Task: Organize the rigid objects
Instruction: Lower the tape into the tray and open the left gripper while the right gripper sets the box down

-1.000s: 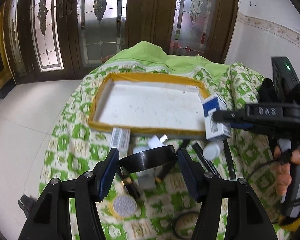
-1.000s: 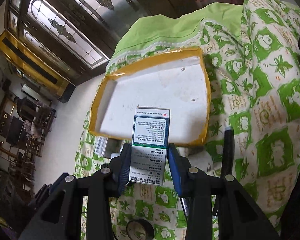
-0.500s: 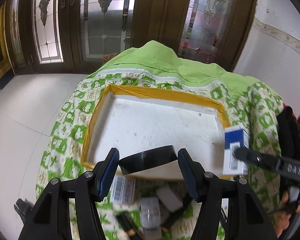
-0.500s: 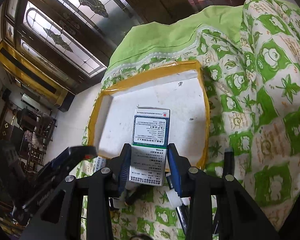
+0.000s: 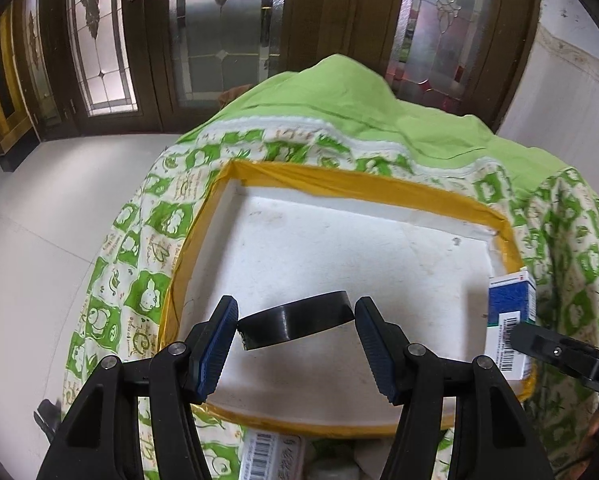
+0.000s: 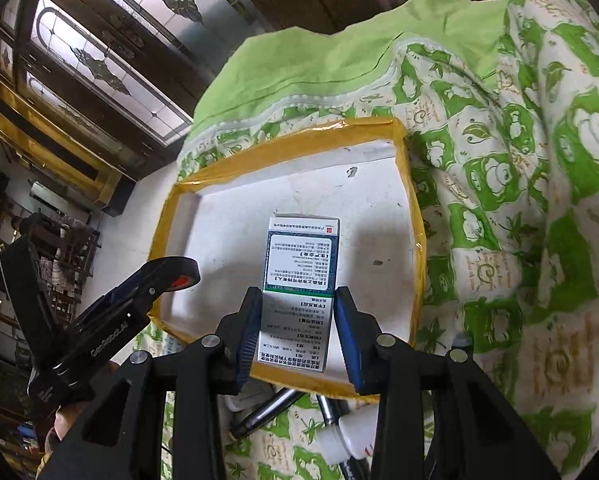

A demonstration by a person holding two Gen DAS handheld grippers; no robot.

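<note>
Mid-delivery: left gripper [image 5: 295,322] clenched on black tape roll [image 5: 297,319], right gripper [image 6: 297,330] clenched on white-green medicine carton [image 6: 301,276], both w/ yellow-rimmed white foam tray [image 5: 379,196] just beneath jaws; next prob. lower, release inside.

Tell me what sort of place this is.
Most likely a home's entrance hall: dark wooden doors with leaded stained glass, pale tiled floor, and a green-patterned cotton quilt under a yellow-taped white foam tray.

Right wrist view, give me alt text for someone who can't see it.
The right gripper holds a medicine box over a white tray edged in yellow tape. The left gripper holds a tape roll beside it.
</note>
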